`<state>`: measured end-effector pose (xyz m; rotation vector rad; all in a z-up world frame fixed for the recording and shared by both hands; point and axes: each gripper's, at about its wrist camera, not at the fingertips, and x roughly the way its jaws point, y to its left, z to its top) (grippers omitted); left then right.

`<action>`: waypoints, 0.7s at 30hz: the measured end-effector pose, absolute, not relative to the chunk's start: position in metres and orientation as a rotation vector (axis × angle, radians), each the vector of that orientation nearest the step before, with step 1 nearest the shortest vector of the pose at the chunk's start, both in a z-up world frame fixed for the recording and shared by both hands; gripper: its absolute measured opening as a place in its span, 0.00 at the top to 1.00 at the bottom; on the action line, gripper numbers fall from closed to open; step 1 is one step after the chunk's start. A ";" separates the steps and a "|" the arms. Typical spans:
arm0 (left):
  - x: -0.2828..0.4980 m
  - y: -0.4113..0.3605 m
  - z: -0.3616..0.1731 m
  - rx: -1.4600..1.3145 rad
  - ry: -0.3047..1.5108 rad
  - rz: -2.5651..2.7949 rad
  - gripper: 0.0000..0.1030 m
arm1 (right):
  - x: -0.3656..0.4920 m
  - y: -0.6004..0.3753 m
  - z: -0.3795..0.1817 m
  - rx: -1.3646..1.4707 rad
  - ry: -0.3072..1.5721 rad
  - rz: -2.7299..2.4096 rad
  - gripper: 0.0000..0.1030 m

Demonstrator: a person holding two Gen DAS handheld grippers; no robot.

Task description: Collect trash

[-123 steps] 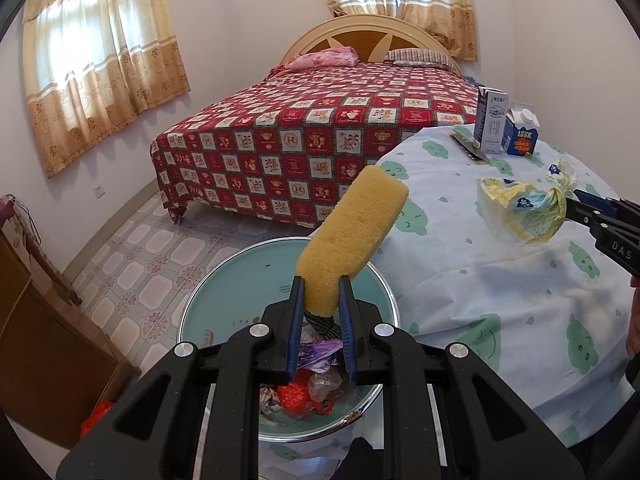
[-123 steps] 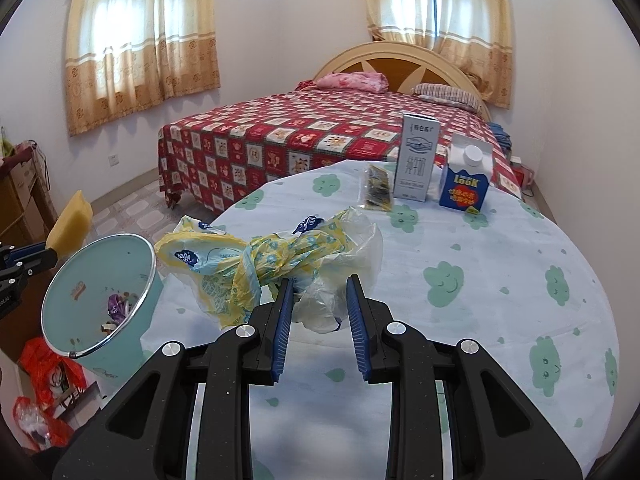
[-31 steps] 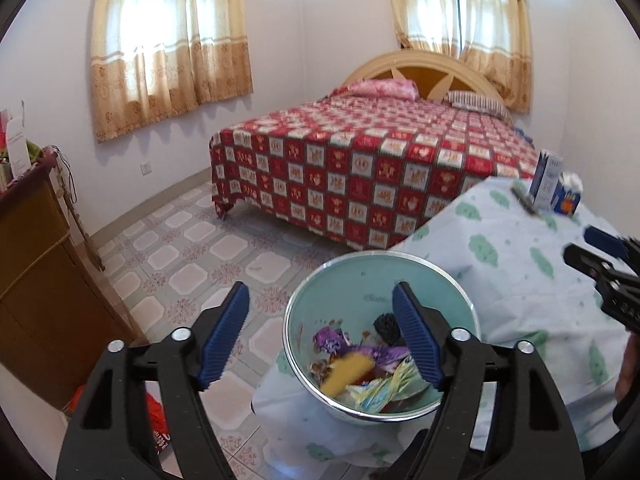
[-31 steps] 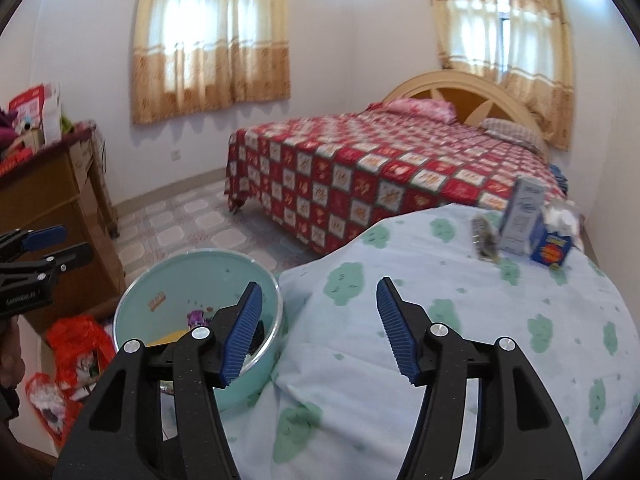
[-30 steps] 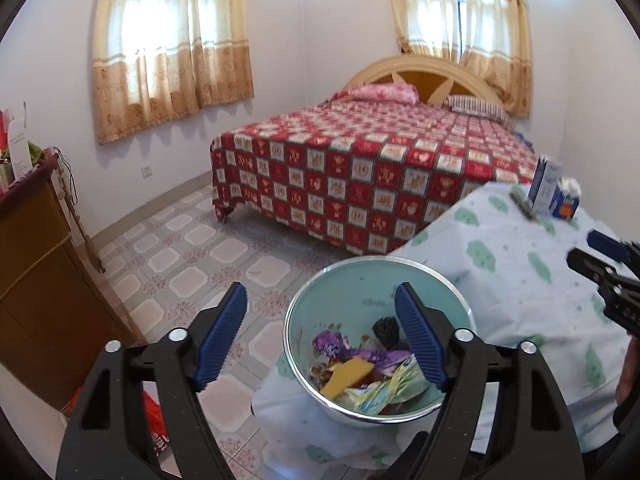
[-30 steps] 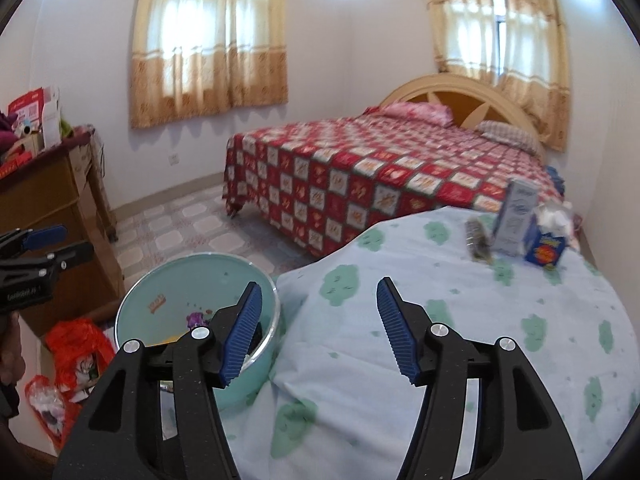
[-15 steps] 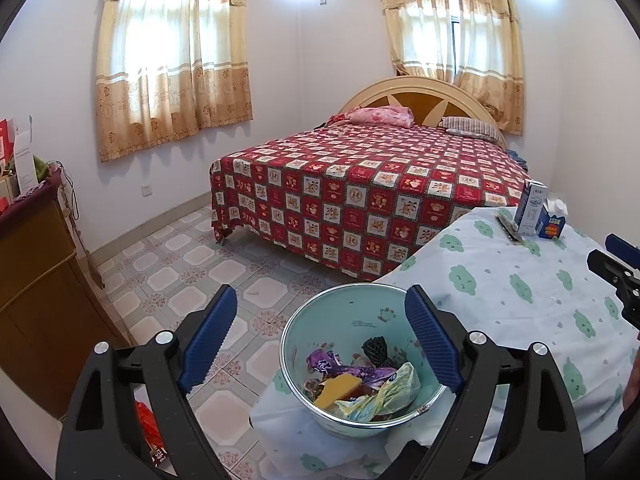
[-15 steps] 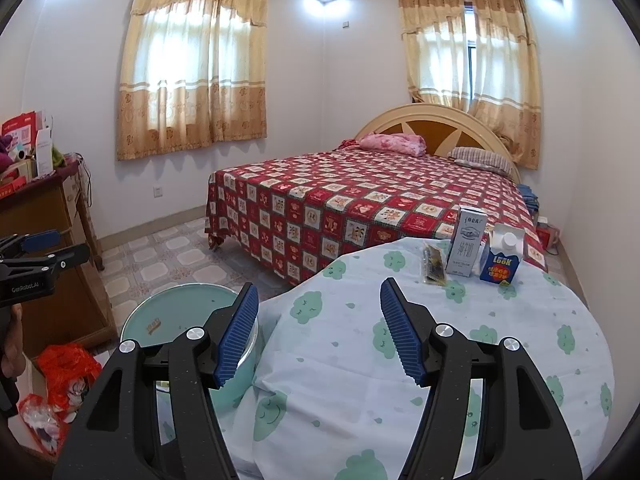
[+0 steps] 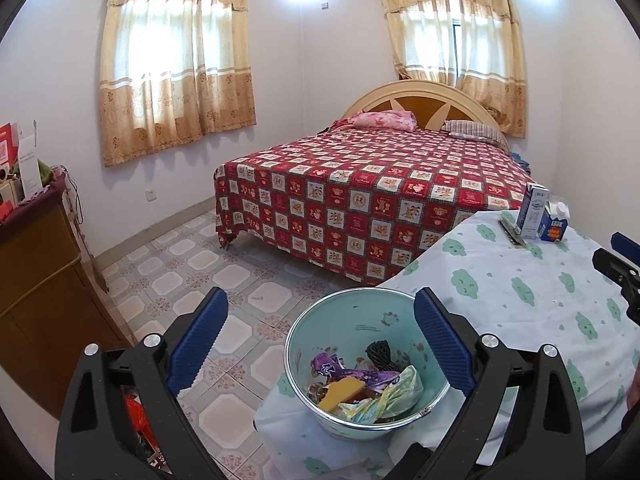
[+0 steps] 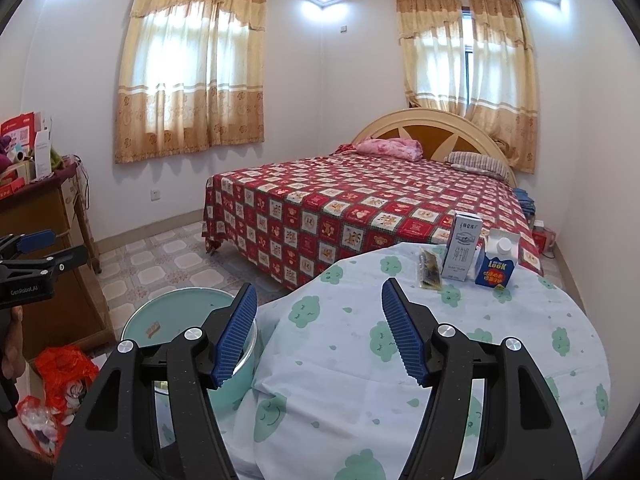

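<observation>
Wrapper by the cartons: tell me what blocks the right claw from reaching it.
Nothing visible. Between the open right claw and the wrapper lies only bare tablecloth. The white carton and blue carton stand just right of the wrapper, beside the path.

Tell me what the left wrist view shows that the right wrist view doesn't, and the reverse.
Left wrist only: the trash inside the bin, namely a yellow sponge, a purple wrapper and a crumpled plastic bag.

Right wrist only: a red plastic bag on the floor by the wooden cabinet, seen whole.

Both: the bin, the clothed table with a white carton, a blue carton and a flat packet, the bed, and both tongs open and empty.
</observation>
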<state>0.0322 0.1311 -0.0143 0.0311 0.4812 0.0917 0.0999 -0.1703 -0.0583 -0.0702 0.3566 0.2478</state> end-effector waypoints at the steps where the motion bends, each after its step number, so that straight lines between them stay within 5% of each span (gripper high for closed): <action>1: 0.032 0.131 -0.014 0.031 0.480 0.090 0.10 | 0.100 -0.170 -0.058 -0.071 0.356 0.247 0.37; 21: 0.031 0.132 -0.013 0.054 0.482 0.113 0.09 | 0.098 -0.173 -0.053 -0.069 0.339 0.238 0.33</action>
